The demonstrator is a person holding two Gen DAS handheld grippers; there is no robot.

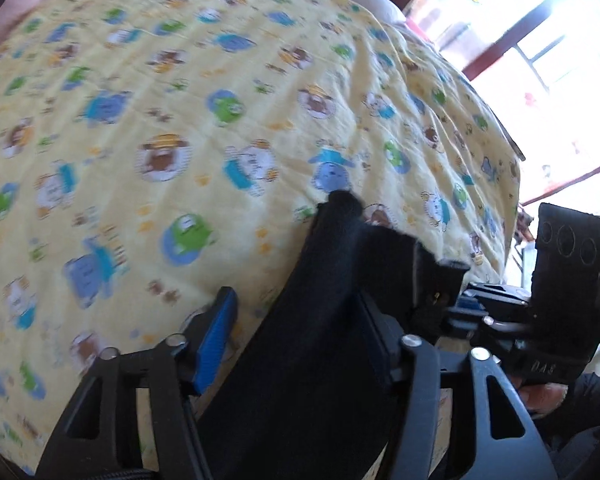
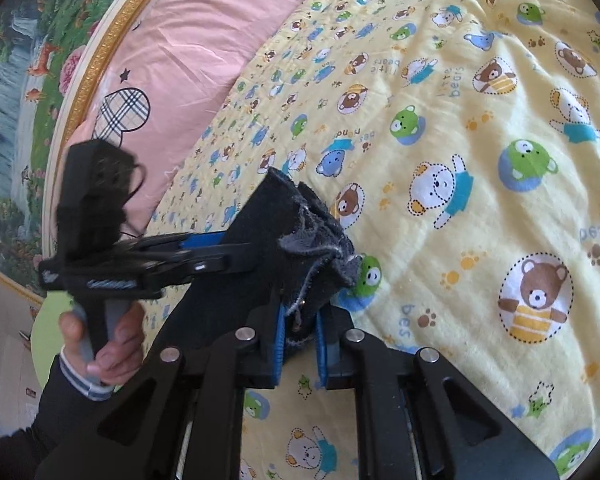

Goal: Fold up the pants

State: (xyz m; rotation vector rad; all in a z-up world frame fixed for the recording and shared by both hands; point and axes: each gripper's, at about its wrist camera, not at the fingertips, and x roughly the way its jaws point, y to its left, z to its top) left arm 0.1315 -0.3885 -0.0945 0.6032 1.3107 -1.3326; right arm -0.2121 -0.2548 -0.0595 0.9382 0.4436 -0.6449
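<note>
The dark pants (image 1: 320, 320) hang in the air above the bed, held between both grippers. In the left wrist view my left gripper (image 1: 296, 336) has wide-set jaws, and the cloth drapes over its right finger. The blue left pad (image 1: 216, 340) stands clear of the cloth. In the right wrist view my right gripper (image 2: 300, 344) is shut on a frayed edge of the pants (image 2: 308, 240). The left gripper (image 2: 204, 256) reaches into the same cloth from the left. The right gripper also shows in the left wrist view (image 1: 452, 288).
A yellow quilt with cartoon bears (image 1: 180, 120) covers the bed (image 2: 480, 160) under both grippers. A pink pillow with plaid hearts (image 2: 172, 60) lies at the head, below a gold-framed painting (image 2: 28, 80). A bright window (image 1: 560, 60) is beyond the bed's far edge.
</note>
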